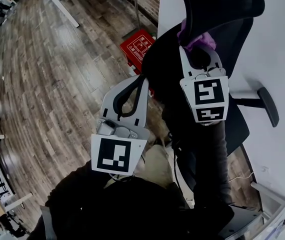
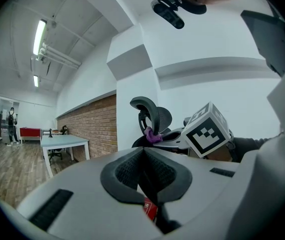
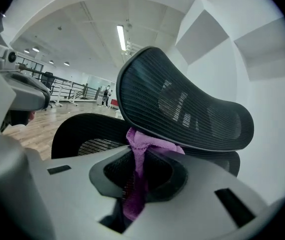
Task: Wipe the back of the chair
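A black mesh office chair stands by the white wall, its back below the curved headrest. My right gripper is shut on a purple cloth, which touches the chair just under the headrest. In the right gripper view the cloth hangs between the jaws of that gripper, pressed up under the headrest above the chair back. My left gripper is shut and holds nothing, left of the chair. The left gripper points toward the chair and cloth.
A red box lies on the wooden floor by the chair's base. The chair's armrest sticks out toward the white wall. A white table and a brick wall lie farther off; a person stands far away.
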Tool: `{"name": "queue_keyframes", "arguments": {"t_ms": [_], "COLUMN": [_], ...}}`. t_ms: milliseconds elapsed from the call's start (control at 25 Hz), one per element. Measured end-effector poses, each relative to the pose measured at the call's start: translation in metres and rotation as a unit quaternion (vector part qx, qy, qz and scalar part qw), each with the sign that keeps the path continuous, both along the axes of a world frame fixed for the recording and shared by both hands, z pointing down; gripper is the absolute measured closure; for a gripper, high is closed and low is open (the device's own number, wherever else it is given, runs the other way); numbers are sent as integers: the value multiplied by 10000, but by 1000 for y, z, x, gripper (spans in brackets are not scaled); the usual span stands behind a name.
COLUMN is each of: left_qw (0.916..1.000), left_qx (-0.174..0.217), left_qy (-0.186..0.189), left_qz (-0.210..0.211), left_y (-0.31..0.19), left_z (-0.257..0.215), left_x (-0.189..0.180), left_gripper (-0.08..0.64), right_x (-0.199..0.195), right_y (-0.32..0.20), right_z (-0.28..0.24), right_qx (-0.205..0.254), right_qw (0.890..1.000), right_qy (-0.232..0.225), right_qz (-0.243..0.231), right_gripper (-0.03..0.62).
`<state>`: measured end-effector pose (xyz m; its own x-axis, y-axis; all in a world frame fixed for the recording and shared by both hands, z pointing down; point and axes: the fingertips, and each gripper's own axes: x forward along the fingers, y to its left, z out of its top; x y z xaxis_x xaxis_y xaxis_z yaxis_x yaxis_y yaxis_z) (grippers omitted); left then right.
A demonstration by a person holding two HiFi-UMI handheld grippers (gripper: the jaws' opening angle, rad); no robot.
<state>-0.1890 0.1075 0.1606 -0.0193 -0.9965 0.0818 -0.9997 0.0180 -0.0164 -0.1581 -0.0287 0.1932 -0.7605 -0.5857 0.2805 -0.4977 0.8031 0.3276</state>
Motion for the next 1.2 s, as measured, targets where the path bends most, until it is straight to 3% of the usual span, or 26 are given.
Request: {"name": "queue_keyframes", "arguments": {"t_ms": [680, 1200], "left_qw": [9999, 9998], "left_qx": [-28, -16], "left_qy": [-44, -47], "left_qz": [-92, -171], "left_y": [12, 18], "left_z": [-2, -1], "left_x": [0, -3], "left_gripper": [551, 551], "right_x": [-17, -32], "right_y": [40, 75], "right_z": [-8, -10], "right_qx": [105, 530], "right_qw": [9989, 9938], "right_qy": [5, 261], "right_qz": [-457, -947], "right_gripper": [545, 545]}}
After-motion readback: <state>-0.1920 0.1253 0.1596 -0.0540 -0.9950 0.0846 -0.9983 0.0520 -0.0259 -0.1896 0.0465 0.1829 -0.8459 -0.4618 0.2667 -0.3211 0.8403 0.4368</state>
